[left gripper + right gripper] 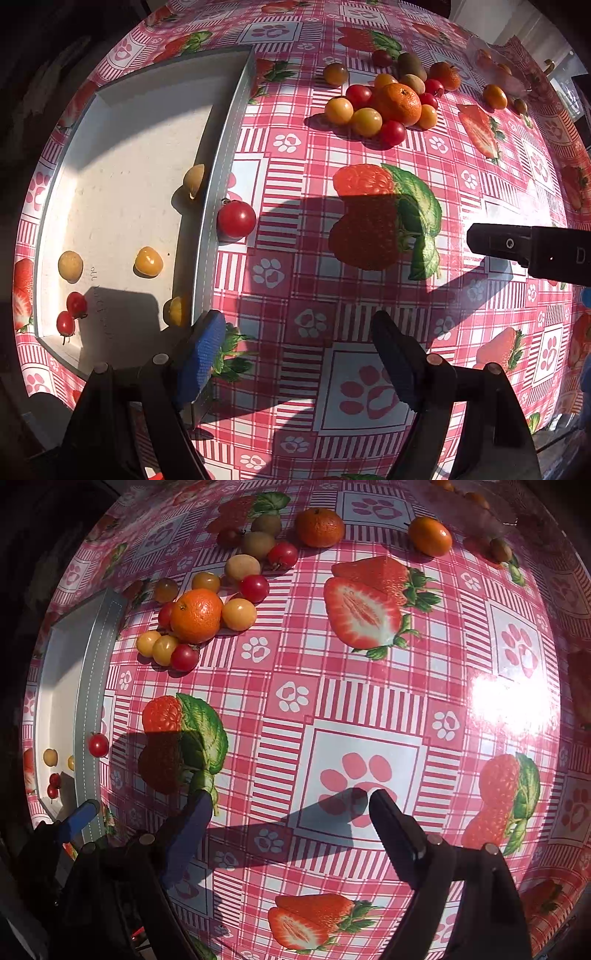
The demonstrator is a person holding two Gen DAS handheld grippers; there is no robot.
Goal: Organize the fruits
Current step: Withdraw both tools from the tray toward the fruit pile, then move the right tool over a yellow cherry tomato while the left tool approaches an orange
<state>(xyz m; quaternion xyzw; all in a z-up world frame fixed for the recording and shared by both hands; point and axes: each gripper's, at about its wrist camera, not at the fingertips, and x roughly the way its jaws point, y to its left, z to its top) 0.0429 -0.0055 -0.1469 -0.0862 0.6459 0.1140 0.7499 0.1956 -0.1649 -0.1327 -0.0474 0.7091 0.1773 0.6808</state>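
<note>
A white tray (122, 122) lies at the left and holds several small yellow and red fruits. A red cherry tomato (236, 219) sits on the cloth just outside the tray's right wall; it also shows in the right wrist view (98, 745). A pile of cherry tomatoes, kiwis and a mandarin (400, 103) lies at the far side. My left gripper (299, 354) is open and empty, near the tray's near corner. My right gripper (290, 827) is open and empty above bare cloth.
The table wears a pink checked cloth (332, 709) with strawberry and paw prints. Another mandarin (319, 527) and an orange fruit (430, 536) lie at the far edge. The right gripper's body (532, 251) reaches in from the right in the left wrist view.
</note>
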